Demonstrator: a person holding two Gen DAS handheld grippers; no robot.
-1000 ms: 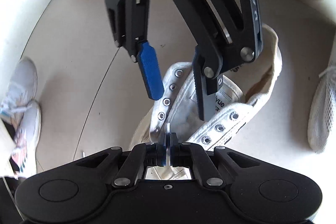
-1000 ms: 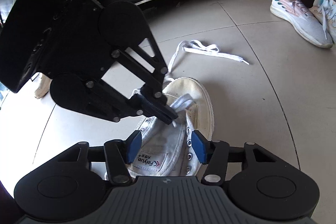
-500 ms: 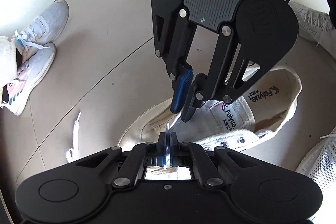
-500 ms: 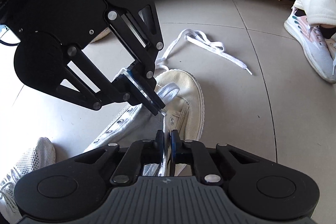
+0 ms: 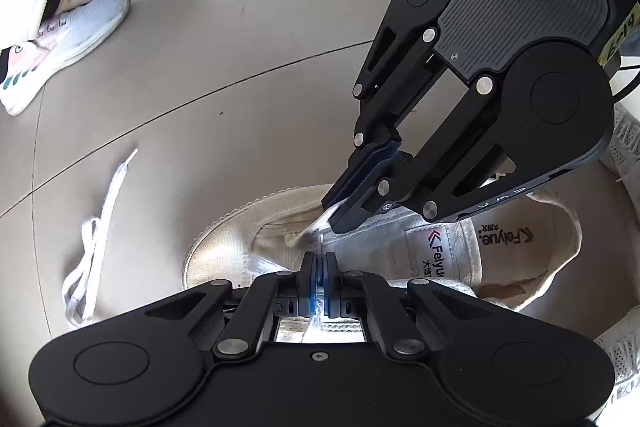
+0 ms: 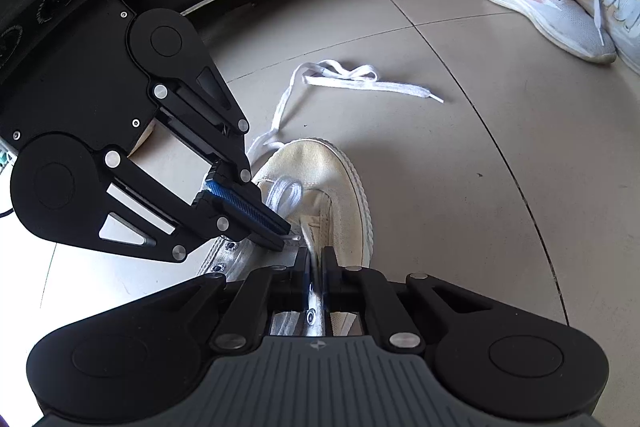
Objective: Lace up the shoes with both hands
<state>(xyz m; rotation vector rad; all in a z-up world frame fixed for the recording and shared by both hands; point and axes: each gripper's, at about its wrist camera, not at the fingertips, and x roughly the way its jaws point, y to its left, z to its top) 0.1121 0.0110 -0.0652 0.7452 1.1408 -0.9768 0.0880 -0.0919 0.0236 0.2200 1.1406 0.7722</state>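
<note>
White canvas shoe (image 5: 256,227) is set on tiled floor (image 5: 240,47). Left gripper (image 5: 319,267) is clamped shut on lace (image 5: 316,301) over the tongue. Right gripper (image 6: 317,267) is pinched shut on the shoe's eyelet edge (image 6: 311,315); loose lace end is trailed past the toe

Cream canvas shoe (image 5: 240,227) lies on the floor, its white lace (image 6: 340,79) trailing beyond the toe

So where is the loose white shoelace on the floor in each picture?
Left wrist view: the shoelace lies at the lower left, on the floor left of the shoe's toe.
Right wrist view: the shoelace lies upper middle, on the floor beyond the toe.
Shared landmark: the cream canvas shoe, whose toe points toward the lace in both.
</note>
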